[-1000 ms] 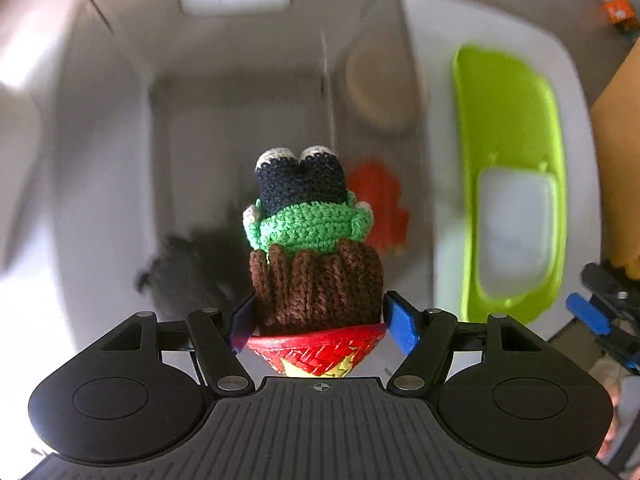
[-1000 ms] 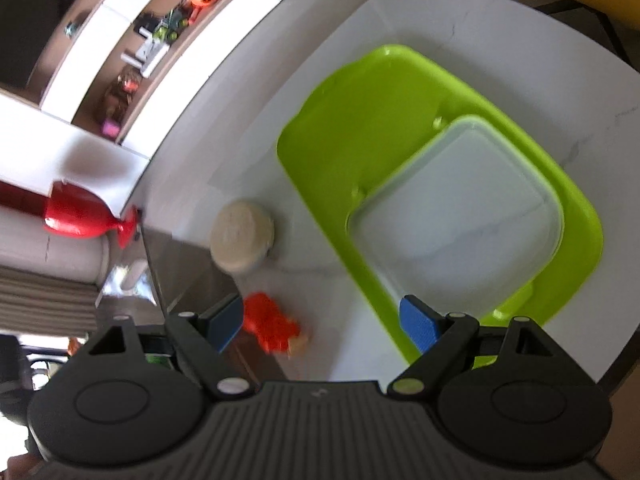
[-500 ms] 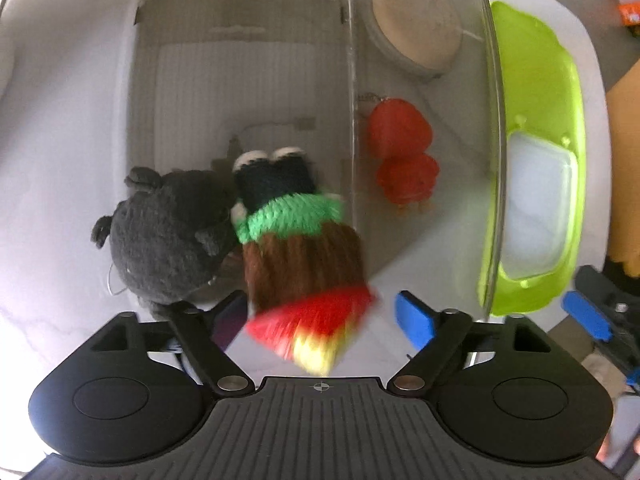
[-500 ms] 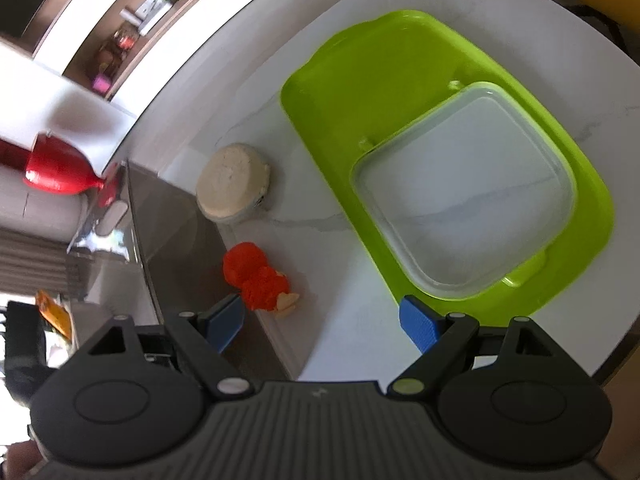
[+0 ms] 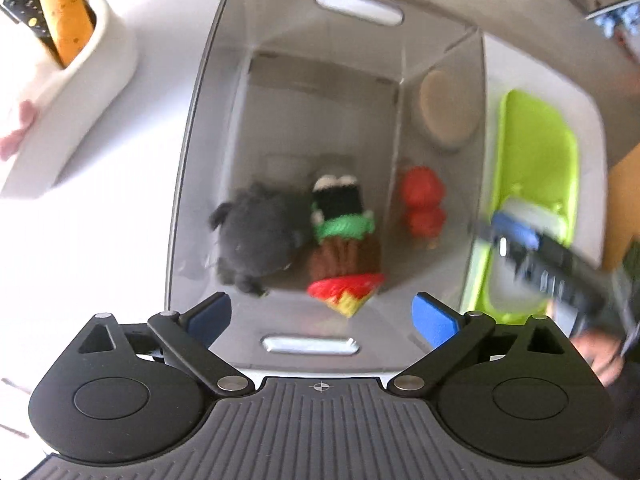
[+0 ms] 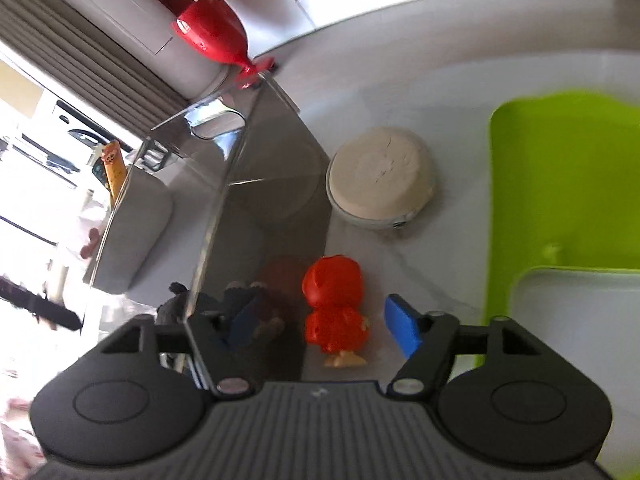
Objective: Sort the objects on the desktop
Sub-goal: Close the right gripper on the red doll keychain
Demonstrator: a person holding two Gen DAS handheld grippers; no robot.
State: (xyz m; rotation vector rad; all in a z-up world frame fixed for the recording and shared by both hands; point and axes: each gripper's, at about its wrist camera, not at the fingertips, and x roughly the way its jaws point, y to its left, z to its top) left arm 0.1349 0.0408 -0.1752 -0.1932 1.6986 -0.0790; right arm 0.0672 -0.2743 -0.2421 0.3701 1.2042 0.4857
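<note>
Bin wall (image 6: 256, 184) beside red chick (image 6: 334, 312), both hand-held grippers (image 5: 320, 316) (image 6: 320, 328) wide, empty.

Bin wall (image 6: 276, 216) crowds red toy (image 6: 334, 312); other side open.

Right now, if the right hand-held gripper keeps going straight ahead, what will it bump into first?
Probably the red toy chick. It stands on the table between the open fingers of the right hand-held gripper, just outside the grey bin's wall. Depth is hard to judge here.
</note>
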